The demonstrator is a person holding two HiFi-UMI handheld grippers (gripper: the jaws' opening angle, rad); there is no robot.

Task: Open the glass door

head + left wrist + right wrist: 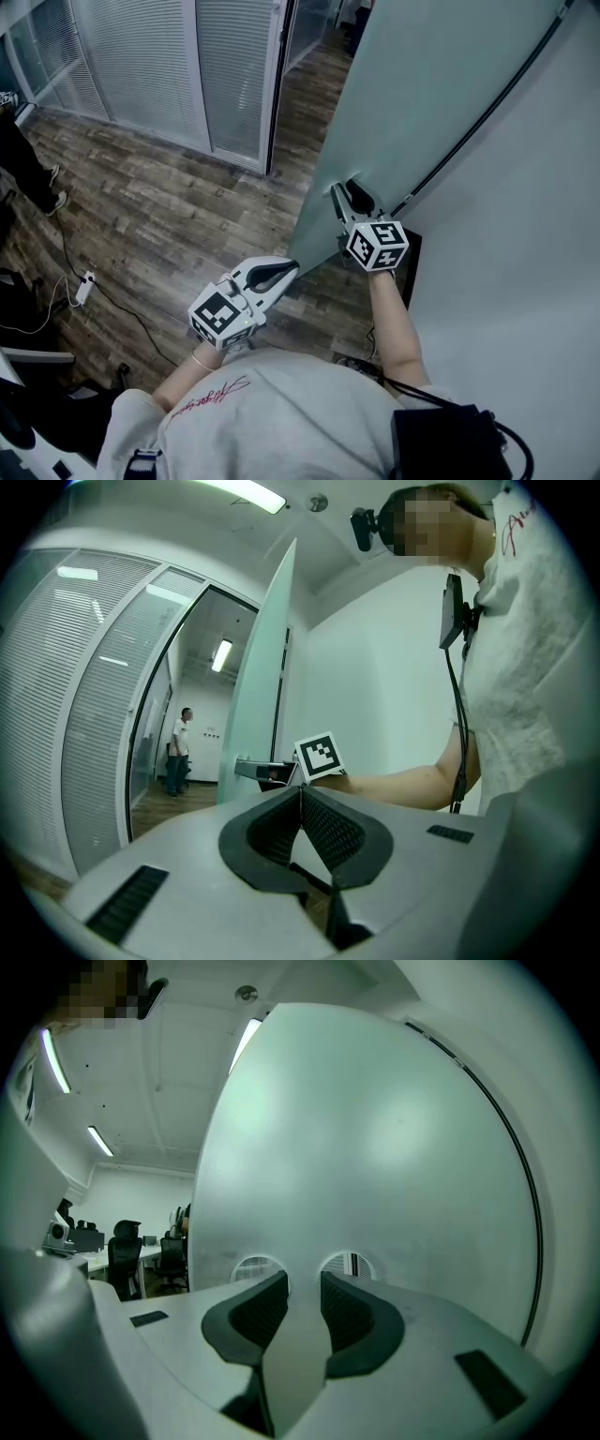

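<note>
The frosted glass door (pixel 412 103) stands swung partway open, its edge toward me. In the head view my right gripper (pixel 349 202) reaches level to the door's edge at the handle. From the right gripper view, the metal handle bar (pixel 298 1335) runs between the two pads toward the door pane (pixel 375 1147), and the right gripper (pixel 305 1283) is shut on it. My left gripper (pixel 291 269) hangs lower left of the door, touching nothing. Its pads meet at the tips in the left gripper view (pixel 301 791), with the door edge (pixel 258 686) and handle (pixel 262 771) ahead.
Glass partitions with blinds (pixel 150 66) line the far side of the wood floor. A white wall (pixel 525 234) with a black cable is close on the right. A power strip (pixel 84 286) lies on the floor at left. A person (pixel 178 752) stands in the corridor beyond.
</note>
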